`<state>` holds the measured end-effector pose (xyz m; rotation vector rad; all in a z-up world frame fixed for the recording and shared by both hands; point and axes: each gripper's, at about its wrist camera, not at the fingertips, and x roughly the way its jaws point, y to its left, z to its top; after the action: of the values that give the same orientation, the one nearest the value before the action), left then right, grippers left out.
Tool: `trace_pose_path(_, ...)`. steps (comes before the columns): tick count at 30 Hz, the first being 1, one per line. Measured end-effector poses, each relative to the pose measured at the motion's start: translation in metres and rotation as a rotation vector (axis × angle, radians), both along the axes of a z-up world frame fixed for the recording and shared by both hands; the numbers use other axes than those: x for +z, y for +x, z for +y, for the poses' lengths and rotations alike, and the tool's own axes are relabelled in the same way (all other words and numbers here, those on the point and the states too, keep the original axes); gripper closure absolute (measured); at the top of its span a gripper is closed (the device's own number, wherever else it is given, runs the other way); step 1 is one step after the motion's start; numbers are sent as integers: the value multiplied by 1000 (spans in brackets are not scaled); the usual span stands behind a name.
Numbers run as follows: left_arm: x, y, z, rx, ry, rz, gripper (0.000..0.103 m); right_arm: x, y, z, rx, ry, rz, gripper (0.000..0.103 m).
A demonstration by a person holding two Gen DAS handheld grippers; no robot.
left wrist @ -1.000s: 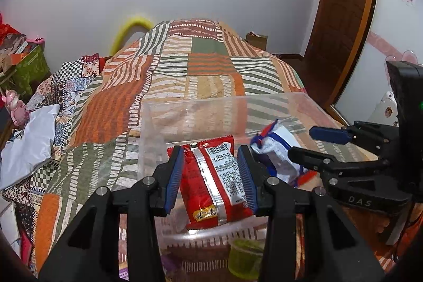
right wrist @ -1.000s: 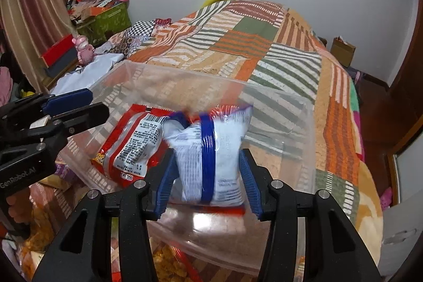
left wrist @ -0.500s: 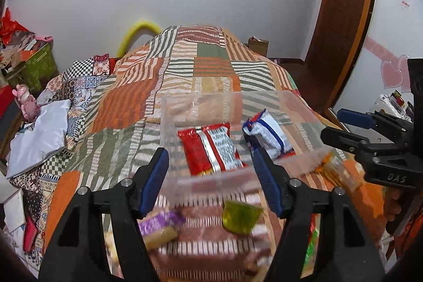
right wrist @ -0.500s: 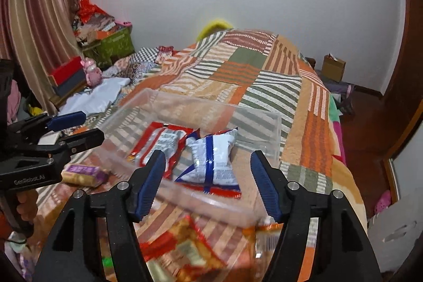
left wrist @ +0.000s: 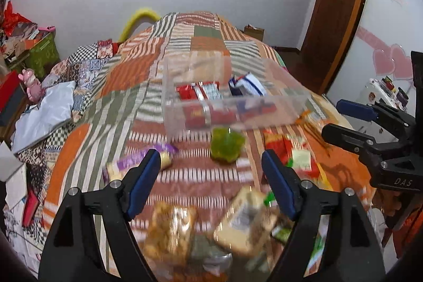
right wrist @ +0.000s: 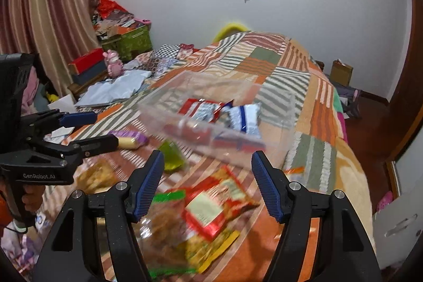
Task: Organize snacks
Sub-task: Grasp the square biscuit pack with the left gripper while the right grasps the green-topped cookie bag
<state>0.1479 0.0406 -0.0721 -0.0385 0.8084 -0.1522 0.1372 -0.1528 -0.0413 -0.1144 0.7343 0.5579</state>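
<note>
Left claw (left wrist: 210,167) and right claw (right wrist: 207,168) both wide open, nothing held. Between them and the bin (left wrist: 288,107), approx. 5-6 snacks lie loose on the bed (left wrist: 201,44). Red pack (left wrist: 199,93) and white-blue pack (right wrist: 244,116) already in bin. 1 s ago each claw gripped one there; since then both released and pulled back
</note>
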Motion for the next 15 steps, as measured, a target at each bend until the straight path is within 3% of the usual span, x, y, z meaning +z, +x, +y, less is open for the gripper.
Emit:
trace_pose_path(4,-7,-16,0,5,-8,20,19,-7,-13,1,13,9,11,34)
trace_pose_path(15,-28,-41,-3,-9,-3,63,19,-42,-43,9,46,14,96,34)
